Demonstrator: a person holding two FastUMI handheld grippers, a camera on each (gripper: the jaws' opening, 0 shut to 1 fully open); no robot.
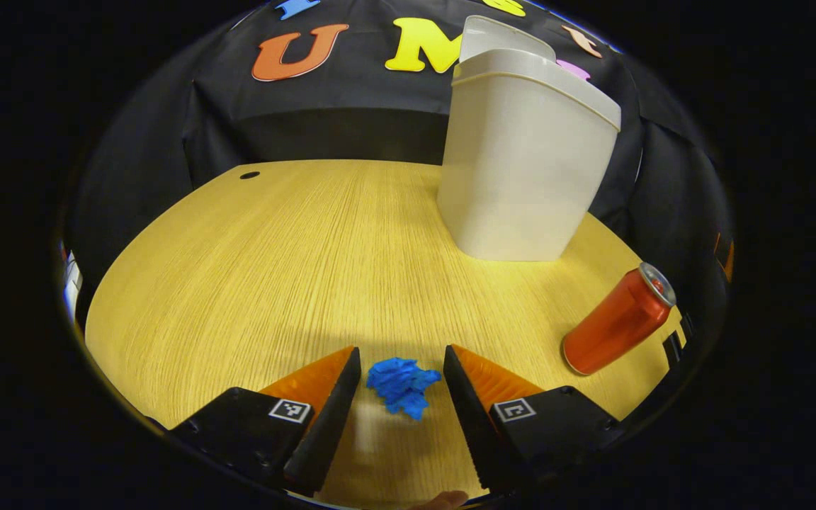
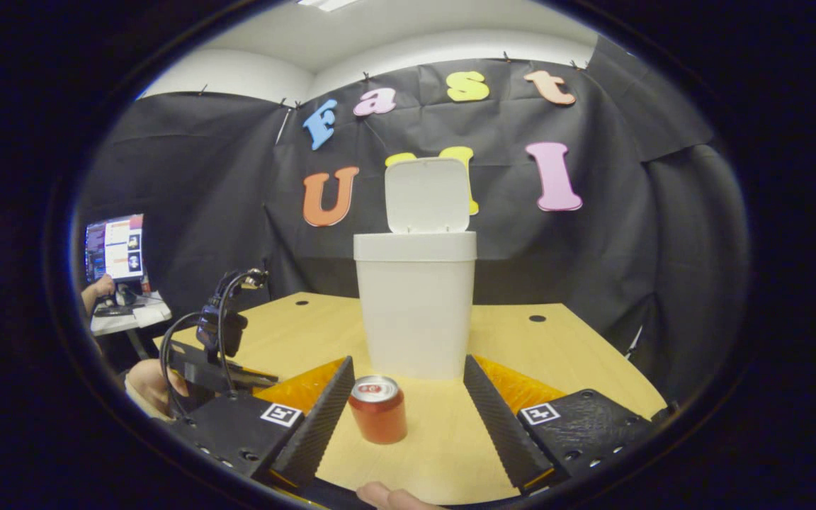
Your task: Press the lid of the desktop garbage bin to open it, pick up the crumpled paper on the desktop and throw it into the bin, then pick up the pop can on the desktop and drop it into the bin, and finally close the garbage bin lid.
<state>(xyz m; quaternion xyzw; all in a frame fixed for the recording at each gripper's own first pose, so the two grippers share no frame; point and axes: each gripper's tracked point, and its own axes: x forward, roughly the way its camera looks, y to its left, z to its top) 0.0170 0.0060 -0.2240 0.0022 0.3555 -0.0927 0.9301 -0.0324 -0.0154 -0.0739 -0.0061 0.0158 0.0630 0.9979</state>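
Fingers of the left gripper (image 1: pixel 401 386) stand spread apart, straddling the crumpled paper (image 1: pixel 401 384), which lies on the worktop (image 1: pixel 273 255) right between their tips, apparently untouched on either side. Judging by this, a plain squeeze should take it. Beyond, to the right, the garbage bin (image 1: pixel 521 156) stands with its lid (image 2: pixel 428 195) up. Over in the right gripper view, the right gripper (image 2: pixel 408 397) is likewise spread, with the pop can (image 2: pixel 378 409) upright between its fingers.
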